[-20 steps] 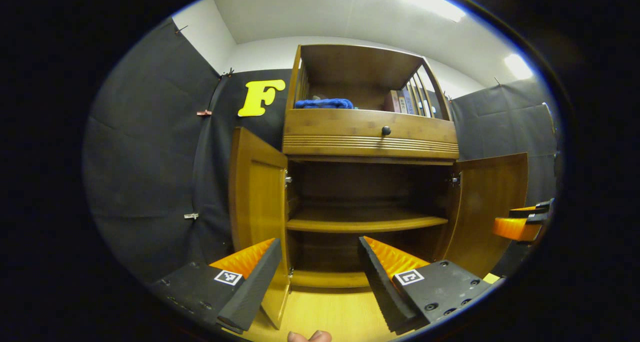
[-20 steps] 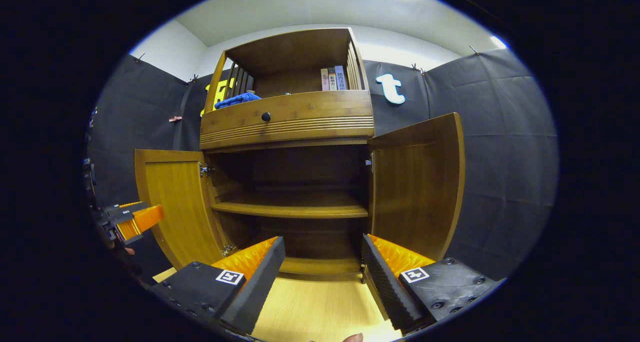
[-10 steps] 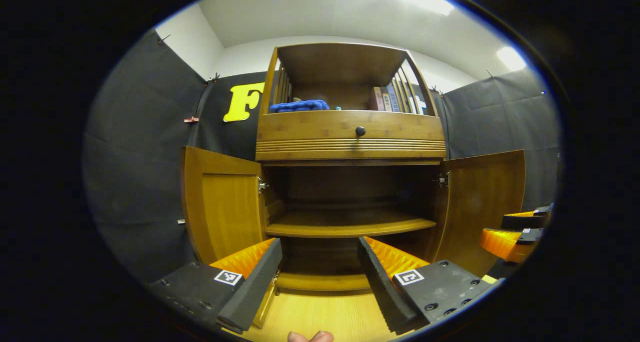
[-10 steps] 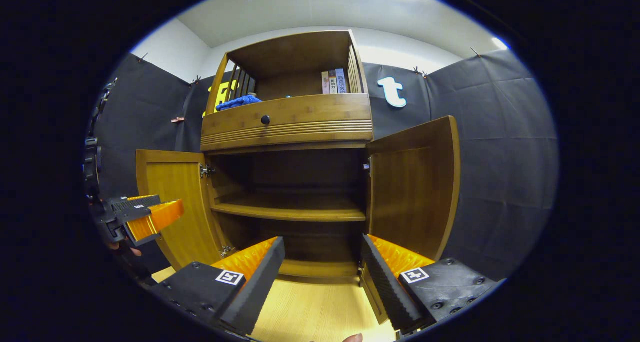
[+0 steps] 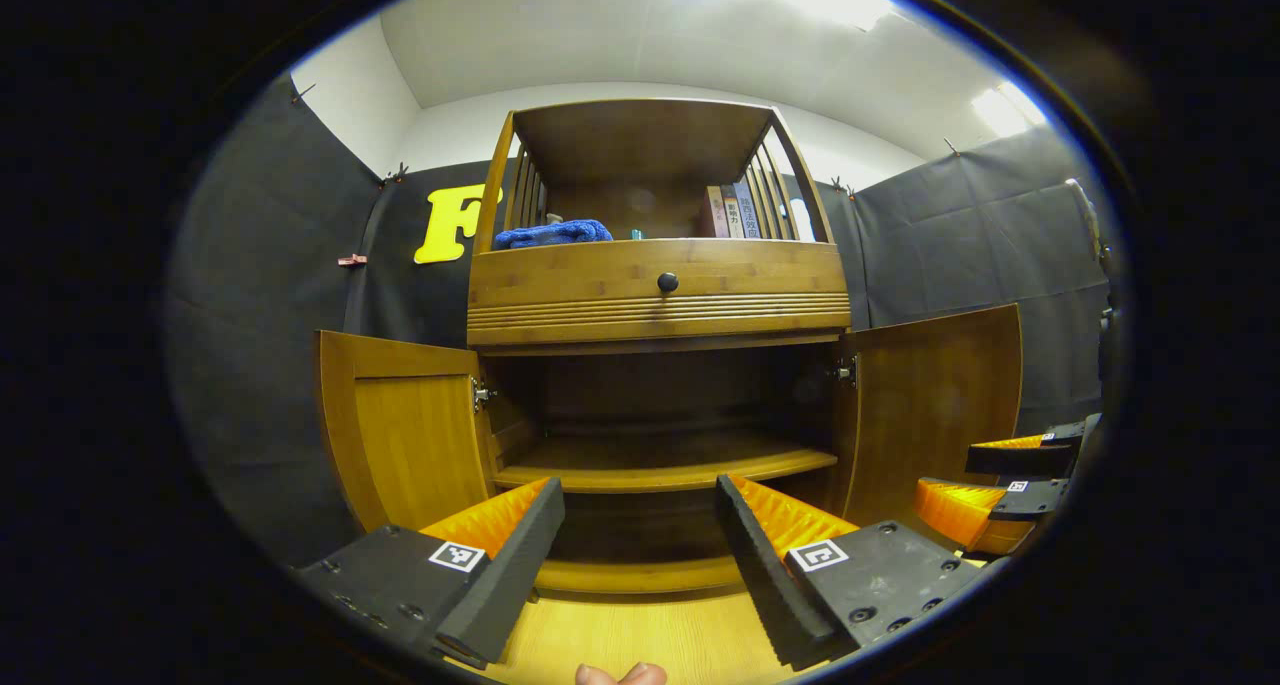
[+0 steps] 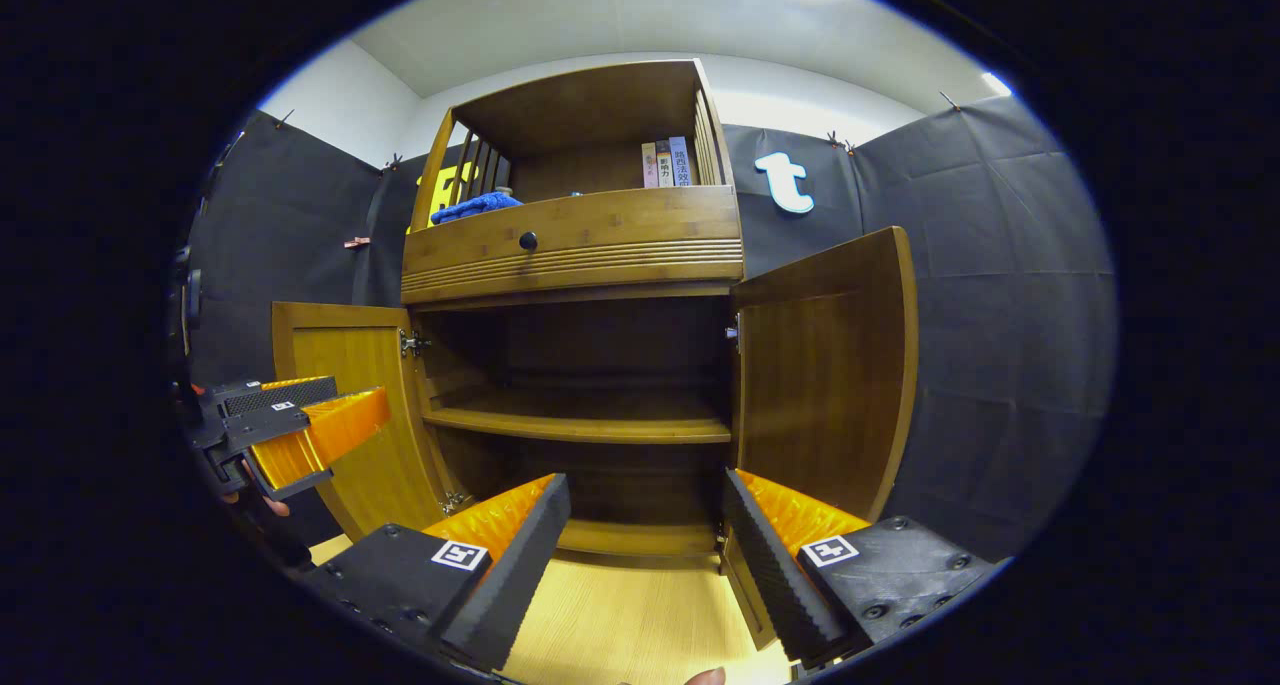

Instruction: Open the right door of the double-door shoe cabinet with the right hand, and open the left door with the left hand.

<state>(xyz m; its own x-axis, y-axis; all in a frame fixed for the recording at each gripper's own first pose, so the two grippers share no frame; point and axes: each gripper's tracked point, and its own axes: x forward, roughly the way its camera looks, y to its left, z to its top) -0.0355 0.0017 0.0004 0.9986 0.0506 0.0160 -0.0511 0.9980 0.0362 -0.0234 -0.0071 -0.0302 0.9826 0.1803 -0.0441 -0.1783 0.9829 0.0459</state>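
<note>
Both doors of the shoe cabinet [image 5: 655,295] stand open: the left door [image 5: 405,440] and right door [image 6: 825,365] swung wide. The left gripper [image 5: 640,525] and right gripper [image 6: 645,525] hover before the shelves, jaws spread, gripping nothing, clear of either door.

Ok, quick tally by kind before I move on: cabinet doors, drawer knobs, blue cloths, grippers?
Cabinet doors: 2, left door and right door, both open
Drawer knob: 1
Blue cloth: 1
Grippers: 2, left gripper, right gripper
Total: 6
</note>
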